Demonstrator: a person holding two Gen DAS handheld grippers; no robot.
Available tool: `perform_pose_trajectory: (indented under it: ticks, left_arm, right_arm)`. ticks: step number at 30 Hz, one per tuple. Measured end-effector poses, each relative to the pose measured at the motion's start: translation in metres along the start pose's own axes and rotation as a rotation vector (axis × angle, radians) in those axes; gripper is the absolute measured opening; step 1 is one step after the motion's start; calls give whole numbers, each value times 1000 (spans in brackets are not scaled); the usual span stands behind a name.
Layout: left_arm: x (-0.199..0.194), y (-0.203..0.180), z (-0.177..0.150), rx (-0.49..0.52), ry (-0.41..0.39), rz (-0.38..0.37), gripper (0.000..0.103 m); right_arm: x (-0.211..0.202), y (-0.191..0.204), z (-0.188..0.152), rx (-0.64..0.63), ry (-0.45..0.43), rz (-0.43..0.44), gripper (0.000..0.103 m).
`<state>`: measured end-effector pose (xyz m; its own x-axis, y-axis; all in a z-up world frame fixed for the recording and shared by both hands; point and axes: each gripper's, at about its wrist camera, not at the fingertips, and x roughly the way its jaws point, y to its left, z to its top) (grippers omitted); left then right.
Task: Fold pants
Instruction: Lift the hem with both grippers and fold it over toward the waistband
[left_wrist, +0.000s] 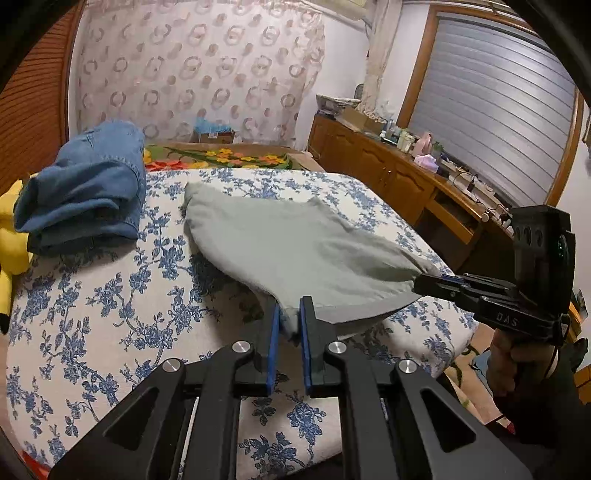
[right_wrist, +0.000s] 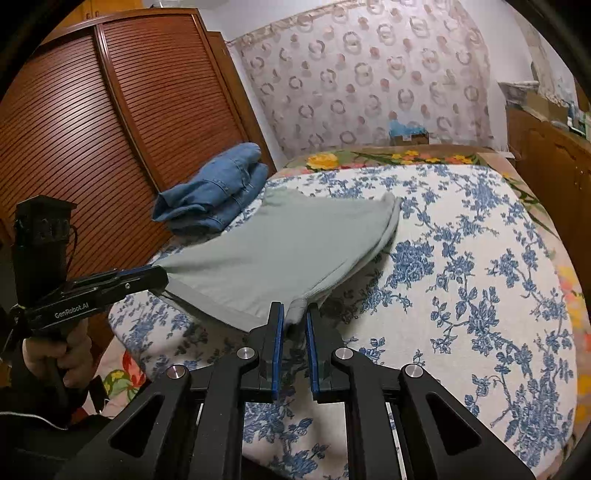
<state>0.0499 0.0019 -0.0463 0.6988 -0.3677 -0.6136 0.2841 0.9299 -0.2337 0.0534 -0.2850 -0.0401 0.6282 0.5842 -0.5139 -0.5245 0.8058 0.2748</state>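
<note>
Grey-green pants (left_wrist: 295, 247) are stretched above the floral bed (left_wrist: 110, 295), their far end resting on it. My left gripper (left_wrist: 290, 314) is shut on the near edge of the pants, cloth bunched between its blue pads. My right gripper (left_wrist: 424, 282) pinches the other corner, at the right of the left wrist view. In the right wrist view the pants (right_wrist: 280, 251) span from my right gripper (right_wrist: 295, 314), shut on the cloth, to my left gripper (right_wrist: 162, 277) at the left.
Folded blue jeans (left_wrist: 88, 192) lie on the bed's far left, also in the right wrist view (right_wrist: 218, 192). A yellow plush (left_wrist: 11, 236) sits at the left edge. A wooden cabinet (left_wrist: 388, 173) with clutter stands right; a slatted wardrobe (right_wrist: 110, 129) stands left.
</note>
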Motion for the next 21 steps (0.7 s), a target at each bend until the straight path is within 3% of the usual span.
perform_pose_trajectory:
  ticks: [21]
  left_arm:
    - [-56, -21, 23, 58, -142, -28, 11]
  right_arm:
    - [-70, 29, 16, -93, -124, 29, 12]
